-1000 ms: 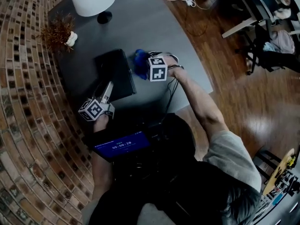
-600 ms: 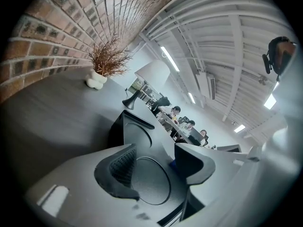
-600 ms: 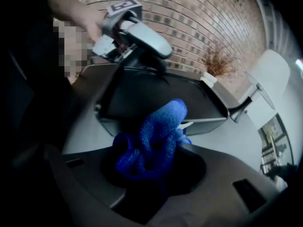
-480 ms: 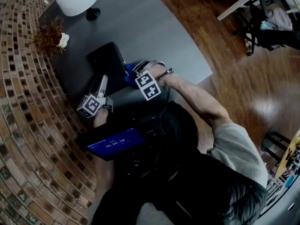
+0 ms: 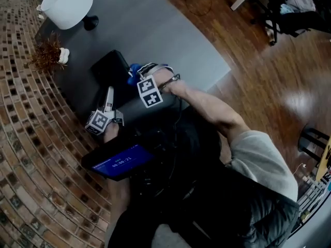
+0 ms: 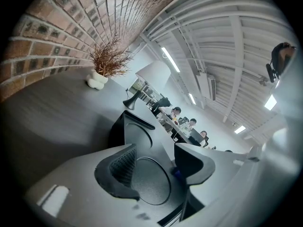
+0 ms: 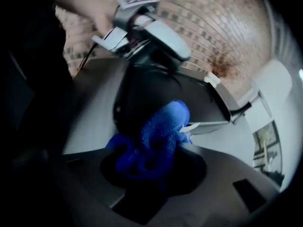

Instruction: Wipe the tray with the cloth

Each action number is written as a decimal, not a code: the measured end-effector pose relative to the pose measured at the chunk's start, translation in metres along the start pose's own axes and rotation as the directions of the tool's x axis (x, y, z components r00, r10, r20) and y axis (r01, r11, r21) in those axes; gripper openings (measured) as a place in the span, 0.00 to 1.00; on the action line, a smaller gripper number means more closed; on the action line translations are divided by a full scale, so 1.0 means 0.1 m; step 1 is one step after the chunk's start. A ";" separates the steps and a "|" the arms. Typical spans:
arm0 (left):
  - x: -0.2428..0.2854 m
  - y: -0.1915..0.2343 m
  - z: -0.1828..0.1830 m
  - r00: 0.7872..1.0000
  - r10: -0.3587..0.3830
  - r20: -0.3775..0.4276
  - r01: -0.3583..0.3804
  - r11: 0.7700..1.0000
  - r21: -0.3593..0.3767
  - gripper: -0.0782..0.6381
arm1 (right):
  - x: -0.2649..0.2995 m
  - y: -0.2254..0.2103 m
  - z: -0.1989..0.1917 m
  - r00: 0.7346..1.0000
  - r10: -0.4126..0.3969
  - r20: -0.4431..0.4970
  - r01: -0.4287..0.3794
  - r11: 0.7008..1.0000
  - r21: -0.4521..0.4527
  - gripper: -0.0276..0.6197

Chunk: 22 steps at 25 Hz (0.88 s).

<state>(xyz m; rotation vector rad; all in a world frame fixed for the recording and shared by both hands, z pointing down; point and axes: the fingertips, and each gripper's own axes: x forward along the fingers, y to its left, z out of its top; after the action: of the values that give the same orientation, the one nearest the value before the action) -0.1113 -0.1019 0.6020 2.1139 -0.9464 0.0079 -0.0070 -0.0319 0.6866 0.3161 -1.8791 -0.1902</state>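
Note:
A black tray [image 5: 107, 66] lies on the dark grey table [image 5: 155, 30], close to the brick wall. My left gripper [image 5: 108, 94] reaches along the tray's near edge. In the left gripper view the tray [image 6: 142, 136], with its round recess, runs between the two jaws of the left gripper [image 6: 151, 170], which is shut on it. My right gripper [image 5: 137, 77] is shut on a bunched blue cloth [image 5: 134, 70] at the tray's right side. In the right gripper view the cloth [image 7: 158, 134] fills the right gripper [image 7: 154, 157] and hangs over the tray [image 7: 137, 91].
A white lamp [image 5: 66, 5] and a dried plant in a white pot [image 5: 49, 53] stand at the table's far end. A brick wall [image 5: 31, 154] borders the left. The table's right edge drops to a wooden floor [image 5: 269, 81]. A lit screen [image 5: 120, 161] sits near my chest.
My right gripper has carried the blue cloth leftward, from beside the tray to its right part. The left gripper has stayed at the tray's near edge.

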 end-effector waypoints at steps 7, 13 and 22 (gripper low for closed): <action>-0.02 0.03 0.00 1.000 -0.007 0.004 0.007 1.000 -0.007 0.46 | -0.35 1.23 -0.03 0.969 0.235 0.076 -0.229 0.970 -0.077 0.28; -0.05 -0.08 -0.09 1.000 -0.016 -0.014 0.016 1.000 0.015 0.46 | -0.86 0.55 -1.86 1.000 0.003 -0.031 0.017 0.792 0.610 0.28; -0.22 -0.12 -0.20 0.998 -0.032 0.052 0.035 0.997 -0.064 0.46 | -1.41 0.72 -2.65 0.997 0.057 -0.044 0.003 0.584 0.812 0.70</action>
<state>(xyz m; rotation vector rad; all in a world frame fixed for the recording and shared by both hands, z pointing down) -0.1136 -0.0699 0.6005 2.0779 -0.9287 -0.0933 0.2768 0.0871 0.6657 0.9100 -1.7920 0.7489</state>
